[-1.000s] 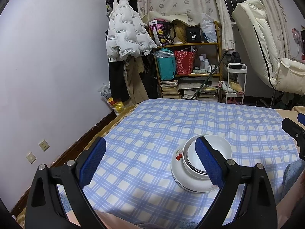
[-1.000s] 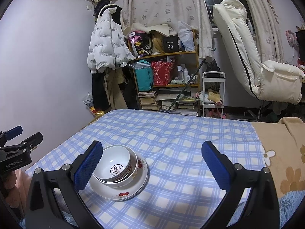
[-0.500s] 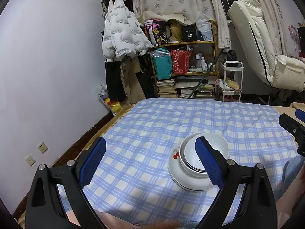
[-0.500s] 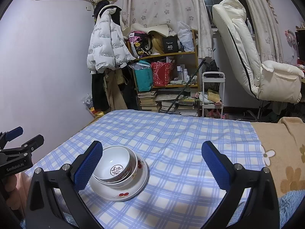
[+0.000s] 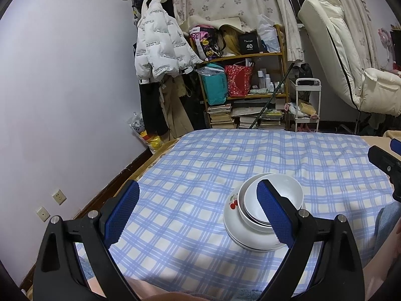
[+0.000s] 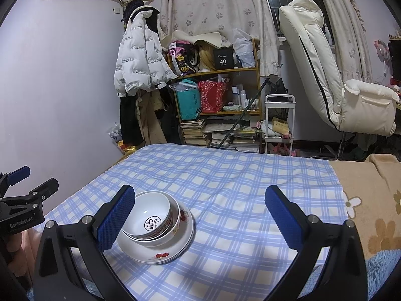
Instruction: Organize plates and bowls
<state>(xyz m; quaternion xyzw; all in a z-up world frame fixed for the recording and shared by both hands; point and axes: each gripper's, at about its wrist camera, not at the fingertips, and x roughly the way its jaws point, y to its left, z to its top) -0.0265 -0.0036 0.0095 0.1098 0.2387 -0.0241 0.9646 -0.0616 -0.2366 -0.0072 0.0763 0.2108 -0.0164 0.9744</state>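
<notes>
Two white bowls [image 6: 153, 222] sit nested on stacked white plates with cherry prints [image 6: 163, 252] on the blue checked cloth. The same stack of bowls [image 5: 273, 200] and plates [image 5: 250, 240] shows in the left wrist view. My left gripper [image 5: 198, 213] is open and empty, held above the cloth with the stack behind its right finger. My right gripper [image 6: 200, 220] is open and empty, with the stack by its left finger. Neither gripper touches the dishes.
The blue checked cloth [image 6: 238, 183] covers a bed; a beige flowered blanket [image 6: 368, 200] lies to its right. Behind stand a cluttered shelf [image 6: 220, 95], a hanging white jacket [image 6: 140, 60], a small white cart [image 6: 278, 125] and a white recliner [image 6: 325, 70].
The left wrist view has shifted slightly, so the stack sits a little further left and lower. The right gripper and the dishes have not moved.
</notes>
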